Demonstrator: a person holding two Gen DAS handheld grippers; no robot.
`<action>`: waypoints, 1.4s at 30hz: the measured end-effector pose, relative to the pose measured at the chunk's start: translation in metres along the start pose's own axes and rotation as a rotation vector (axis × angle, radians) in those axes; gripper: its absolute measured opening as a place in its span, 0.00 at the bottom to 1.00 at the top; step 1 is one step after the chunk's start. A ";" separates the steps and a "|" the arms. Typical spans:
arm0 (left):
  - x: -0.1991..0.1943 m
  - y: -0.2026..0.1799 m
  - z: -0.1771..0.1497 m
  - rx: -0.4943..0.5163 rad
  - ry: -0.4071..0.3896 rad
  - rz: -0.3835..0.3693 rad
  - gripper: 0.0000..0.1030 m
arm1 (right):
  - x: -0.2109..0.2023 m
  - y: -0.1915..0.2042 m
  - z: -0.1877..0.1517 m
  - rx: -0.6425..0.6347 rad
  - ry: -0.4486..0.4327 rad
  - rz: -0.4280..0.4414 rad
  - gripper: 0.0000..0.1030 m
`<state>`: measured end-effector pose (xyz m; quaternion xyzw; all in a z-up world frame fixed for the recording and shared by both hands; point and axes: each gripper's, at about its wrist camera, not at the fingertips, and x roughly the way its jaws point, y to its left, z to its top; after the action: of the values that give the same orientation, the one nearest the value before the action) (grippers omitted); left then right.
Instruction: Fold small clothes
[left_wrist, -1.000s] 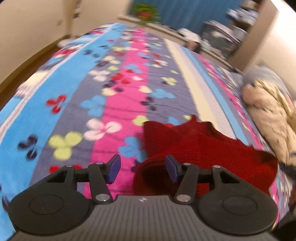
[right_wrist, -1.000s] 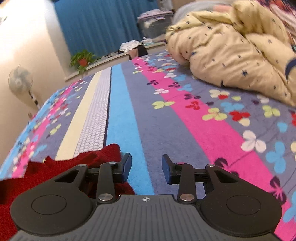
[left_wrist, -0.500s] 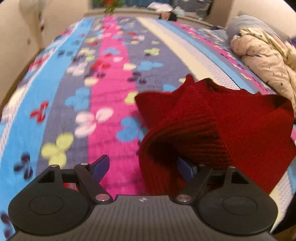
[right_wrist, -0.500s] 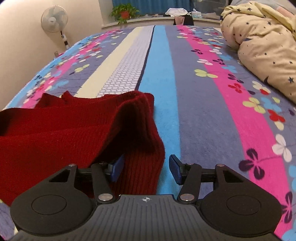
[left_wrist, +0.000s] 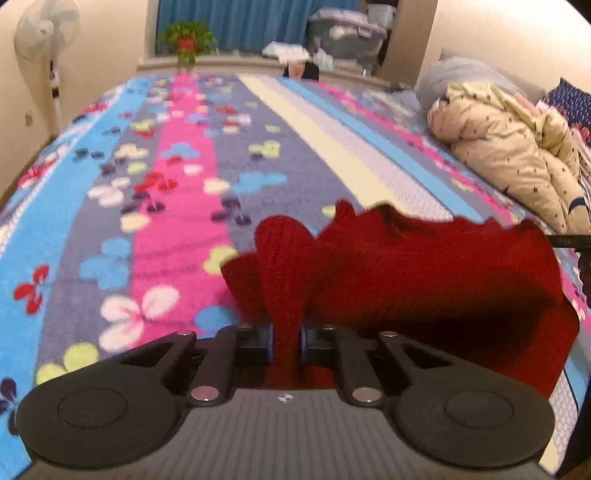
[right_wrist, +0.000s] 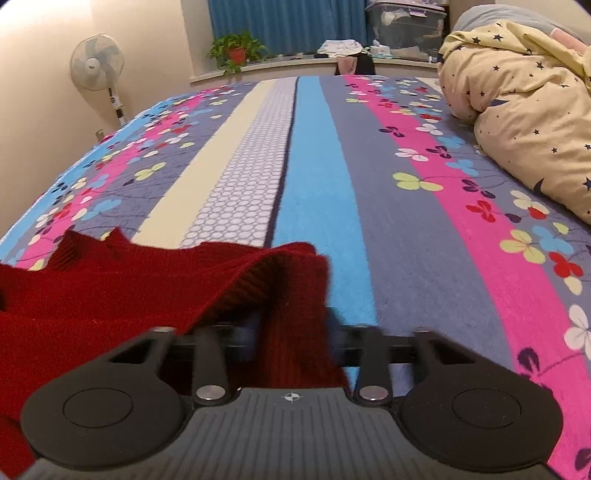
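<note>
**A lived-in bedroom at home**

A wide bed fills both views, covered by a fleecy striped bedspread (right_wrist: 321, 192) in blue, pink, grey and cream with clover-like flower prints. A bunched pale-yellow quilt with small dark stars (right_wrist: 524, 110) lies heaped along its right side, with a grey pillow (left_wrist: 469, 74) behind it. Beyond the bed runs a window ledge bearing a green potted plant in a red pot (right_wrist: 236, 51), backed by deep-blue pleated curtains (right_wrist: 288, 22). A white pedestal fan (right_wrist: 96, 68) stands by the cream wall, and a clear plastic storage box (right_wrist: 406, 26) sits in the far corner.
</note>
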<state>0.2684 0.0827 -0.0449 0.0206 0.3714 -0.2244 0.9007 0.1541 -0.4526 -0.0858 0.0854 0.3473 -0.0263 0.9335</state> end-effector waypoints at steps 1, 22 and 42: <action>-0.005 0.005 0.002 -0.029 -0.036 0.009 0.12 | -0.003 -0.005 0.004 0.042 -0.036 0.008 0.11; 0.021 0.033 0.007 -0.245 -0.017 0.172 0.24 | 0.044 -0.017 0.025 0.229 -0.080 -0.035 0.13; -0.057 0.007 -0.069 -0.246 0.218 -0.088 0.66 | -0.064 -0.019 -0.058 0.318 0.094 0.117 0.50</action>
<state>0.1897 0.1253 -0.0570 -0.0820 0.4922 -0.2128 0.8401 0.0664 -0.4618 -0.0900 0.2531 0.3763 -0.0225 0.8910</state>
